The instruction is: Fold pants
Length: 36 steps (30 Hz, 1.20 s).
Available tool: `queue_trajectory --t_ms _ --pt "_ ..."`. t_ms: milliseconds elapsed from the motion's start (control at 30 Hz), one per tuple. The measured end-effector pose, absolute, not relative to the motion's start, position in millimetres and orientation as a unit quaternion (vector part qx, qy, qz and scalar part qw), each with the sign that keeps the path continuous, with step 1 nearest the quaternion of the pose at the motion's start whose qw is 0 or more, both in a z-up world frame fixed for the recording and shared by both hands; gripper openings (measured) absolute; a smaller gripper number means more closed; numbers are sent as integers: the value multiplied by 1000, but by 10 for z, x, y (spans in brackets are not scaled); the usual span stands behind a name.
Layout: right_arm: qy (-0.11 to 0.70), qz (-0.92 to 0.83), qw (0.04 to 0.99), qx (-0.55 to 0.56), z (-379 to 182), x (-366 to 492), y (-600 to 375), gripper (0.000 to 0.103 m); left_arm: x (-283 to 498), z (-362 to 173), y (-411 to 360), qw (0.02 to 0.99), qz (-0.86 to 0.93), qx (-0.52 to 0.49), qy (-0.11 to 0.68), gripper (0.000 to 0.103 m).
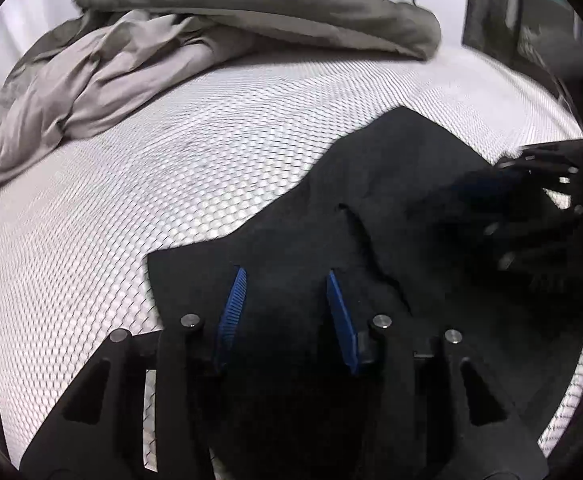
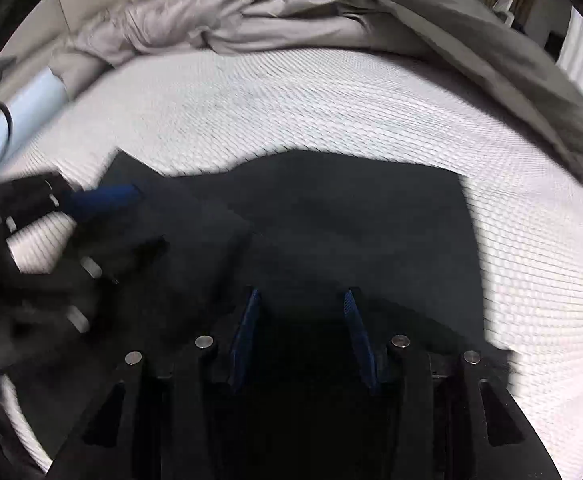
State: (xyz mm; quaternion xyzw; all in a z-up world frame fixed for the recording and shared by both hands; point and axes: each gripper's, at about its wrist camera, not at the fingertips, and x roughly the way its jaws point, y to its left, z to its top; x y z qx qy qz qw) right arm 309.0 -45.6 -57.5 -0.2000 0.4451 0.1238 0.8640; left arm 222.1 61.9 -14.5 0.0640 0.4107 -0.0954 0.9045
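left wrist view: the left gripper (image 1: 287, 276) fills the lower middle of the frame, its two blue pads (image 1: 231, 312) apart at a middling gap, with the black pants (image 1: 391, 184) spread right under and past them; whether cloth is pinched between the pads i cannot tell, since the dark fabric and dark fingers merge. the pants lie flat on the white quilted mattress (image 1: 131, 200), running from the lower middle up toward the right of the frame, one edge angled like a step. at the right edge the right gripper (image 1: 539, 176) shows blurred, over the far side of the pants. a rumpled grey duvet (image 1: 211, 32) is heaped along the top left, well apart from the pants. right wrist view: the right gripper (image 2: 303, 300) sits at the lower middle, pads (image 2: 247, 332) likewise half apart above the pants (image 2: 351, 220), grip not readable. the pants cover the centre of the frame on the mattress (image 2: 291, 100). the left gripper (image 2: 103, 200) is blurred at the left edge, a blue pad lying on the pants' corner. the duvet (image 2: 451, 40) drapes across the top and right.
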Motion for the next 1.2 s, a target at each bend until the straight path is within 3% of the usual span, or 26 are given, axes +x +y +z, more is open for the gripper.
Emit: queue_trajectory --t_ms 267,433,567,667,767,933,1067,1200 --pt "414 186 880 -139 -283 2742 -658 48 1956 140 863 917 -85 24 389 41" --pt "430 179 876 -128 -386 2999 -286 48 2273 51 648 909 -77 37 407 41" --pt "451 156 862 -173 -593 3054 -342 48 2234 -89 675 906 -85 59 411 42" --pt "446 148 862 -189 -522 2880 -680 46 2067 -69 821 906 -69 53 415 52" --pt "425 146 869 -208 -445 2679 -793 47 1919 32 911 906 -51 51 417 48" --pt "399 236 881 -94 -146 2507 -637 53 1546 354 766 923 -107 23 369 48" --pt "446 273 845 -113 -522 2653 -323 53 1604 -41 533 890 -169 35 423 50" --pt "420 209 863 -184 -621 2565 -668 53 1487 -55 687 889 -177 34 420 54"
